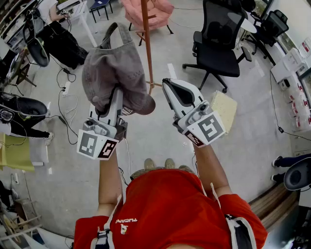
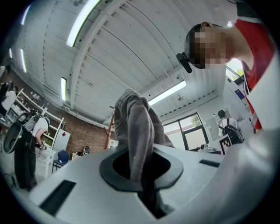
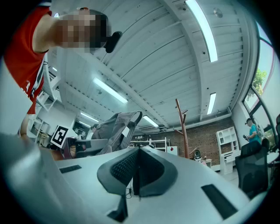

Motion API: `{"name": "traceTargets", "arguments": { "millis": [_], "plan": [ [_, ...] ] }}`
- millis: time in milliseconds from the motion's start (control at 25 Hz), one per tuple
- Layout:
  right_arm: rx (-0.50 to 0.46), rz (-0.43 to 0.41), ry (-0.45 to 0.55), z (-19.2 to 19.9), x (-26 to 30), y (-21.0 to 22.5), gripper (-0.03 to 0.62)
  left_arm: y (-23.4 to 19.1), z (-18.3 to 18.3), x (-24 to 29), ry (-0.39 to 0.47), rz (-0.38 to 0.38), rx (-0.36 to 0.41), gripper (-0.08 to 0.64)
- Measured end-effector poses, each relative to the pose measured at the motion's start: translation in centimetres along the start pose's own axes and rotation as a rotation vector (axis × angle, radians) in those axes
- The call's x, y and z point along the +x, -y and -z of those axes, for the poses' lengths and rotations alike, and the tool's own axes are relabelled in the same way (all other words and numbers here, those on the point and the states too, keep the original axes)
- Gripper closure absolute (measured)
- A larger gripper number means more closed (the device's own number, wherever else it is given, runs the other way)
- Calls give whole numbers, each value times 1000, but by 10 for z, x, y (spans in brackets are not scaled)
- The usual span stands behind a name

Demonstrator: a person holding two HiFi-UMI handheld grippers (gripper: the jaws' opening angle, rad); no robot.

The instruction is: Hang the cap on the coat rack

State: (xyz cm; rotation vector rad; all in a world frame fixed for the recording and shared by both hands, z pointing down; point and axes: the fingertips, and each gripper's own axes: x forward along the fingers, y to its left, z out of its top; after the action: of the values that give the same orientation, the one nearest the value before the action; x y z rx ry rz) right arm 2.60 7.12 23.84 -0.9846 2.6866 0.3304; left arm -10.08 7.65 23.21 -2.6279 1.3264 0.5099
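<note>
Head view: I am holding the grey cap (image 1: 114, 68) up in the air in my left gripper (image 1: 115, 99), with the crown bunched above the jaws and the brim pointing toward the coat rack (image 1: 147, 44). The cap is sitting just left of the rack's brown pole; I cannot tell whether the two are touching.

Left gripper view: the left gripper (image 2: 142, 173) is clamping a fold of the cap's cloth (image 2: 138, 131), which is rising between the jaws toward the ceiling.

Right gripper view: I am keeping the right gripper (image 3: 136, 173) shut, its jaws pressing together with nothing between them. The cap (image 3: 116, 131) is showing to its left and the coat rack (image 3: 183, 127) is standing farther off to its right.

In the head view the right gripper (image 1: 170, 87) is hovering just beside the cap, right of the pole. A black office chair (image 1: 216, 44) and a pink armchair (image 1: 150, 12) are standing on the floor beyond the rack.
</note>
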Motion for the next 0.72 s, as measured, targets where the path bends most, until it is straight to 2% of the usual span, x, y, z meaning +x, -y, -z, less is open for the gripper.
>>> {"name": "traceTargets", "arguments": {
  "millis": [400,720],
  "plan": [
    [12,19,7,5,14,-5,569,-19,11,-9,-19,5,-3,531],
    [-20,62,-43,25,40,-15,569,-62,34,-23,-77,10,2,531]
  ]
}}
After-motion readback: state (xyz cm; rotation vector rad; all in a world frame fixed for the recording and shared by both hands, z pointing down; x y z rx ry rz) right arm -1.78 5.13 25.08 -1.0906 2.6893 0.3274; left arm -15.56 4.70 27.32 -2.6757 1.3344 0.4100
